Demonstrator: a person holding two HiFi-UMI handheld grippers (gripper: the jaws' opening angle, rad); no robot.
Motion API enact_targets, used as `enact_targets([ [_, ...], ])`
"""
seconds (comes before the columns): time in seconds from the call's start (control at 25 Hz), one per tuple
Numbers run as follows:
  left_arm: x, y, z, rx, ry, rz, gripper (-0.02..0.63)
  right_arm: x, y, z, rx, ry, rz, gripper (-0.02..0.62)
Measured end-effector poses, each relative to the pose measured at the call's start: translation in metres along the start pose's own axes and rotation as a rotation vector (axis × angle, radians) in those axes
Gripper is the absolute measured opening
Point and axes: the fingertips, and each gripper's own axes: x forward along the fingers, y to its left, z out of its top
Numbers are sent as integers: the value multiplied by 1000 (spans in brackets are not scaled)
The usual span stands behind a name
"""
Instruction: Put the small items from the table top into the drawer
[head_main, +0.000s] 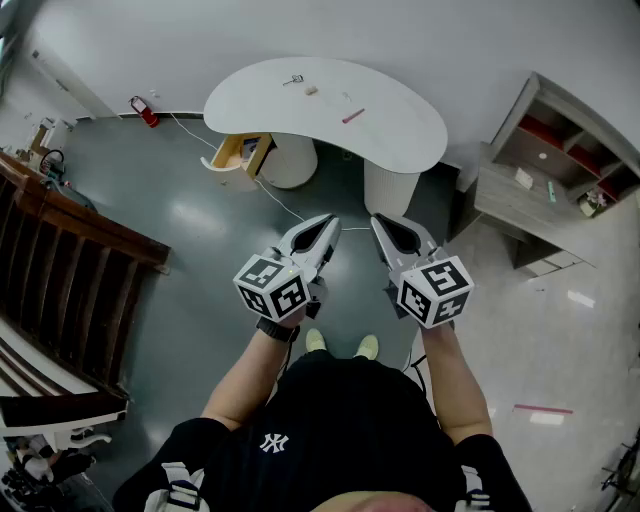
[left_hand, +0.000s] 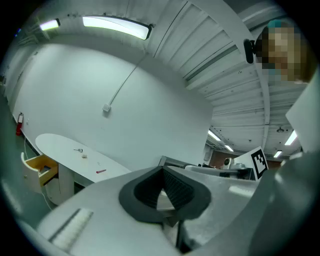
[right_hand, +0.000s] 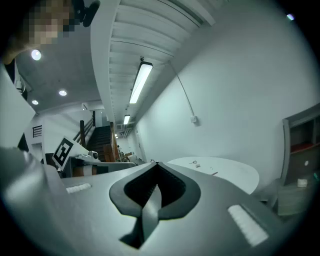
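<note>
A white curved table (head_main: 400, 130) stands across the room from me. On its top lie a small dark metal item (head_main: 292, 80), a small beige piece (head_main: 311, 90) and a red pen (head_main: 353, 116). Under the table's left end a wooden drawer (head_main: 240, 152) stands pulled out. My left gripper (head_main: 326, 224) and right gripper (head_main: 381, 224) are held side by side at waist height, pointing level toward the table and well short of it. Both are shut with nothing between the jaws. The left gripper view shows the table (left_hand: 65, 147), pen (left_hand: 101, 171) and drawer (left_hand: 40, 165) far off.
A grey shelf unit (head_main: 555, 170) with small objects stands at the right. A dark wooden staircase (head_main: 70, 250) runs along the left. A red fire extinguisher (head_main: 145, 110) sits by the far wall. A cable (head_main: 285, 205) trails over the dark floor between me and the table.
</note>
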Motion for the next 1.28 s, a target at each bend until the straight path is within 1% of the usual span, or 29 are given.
enact_targets([
  [0.16,1,-11,-4,-2,6,-11,0,-9,1,1,-6,0,-4,23],
  [0.48,4,-21,-2,10,-2,0,0,-17,0,3,-14,-2,11,23],
  [0.64,9,-23,4,59,-9,14,0,-20,-4,5,-25,-4,16,23],
  [0.8,13,-19,16,105,-24,35,1,-24,-13,17,-19,-60,24,26],
  [0.88,11,-15,20,113,-29,45,0,-26,-20,24,11,-94,23,26],
  [1.04,-1,6,23,101,-35,89,1,-26,-29,25,115,-141,34,26],
  [1.16,-1,24,22,97,-43,123,0,-19,-38,19,120,-126,27,26],
  [1.28,9,43,19,91,-40,123,1,0,-45,13,116,-102,25,26],
])
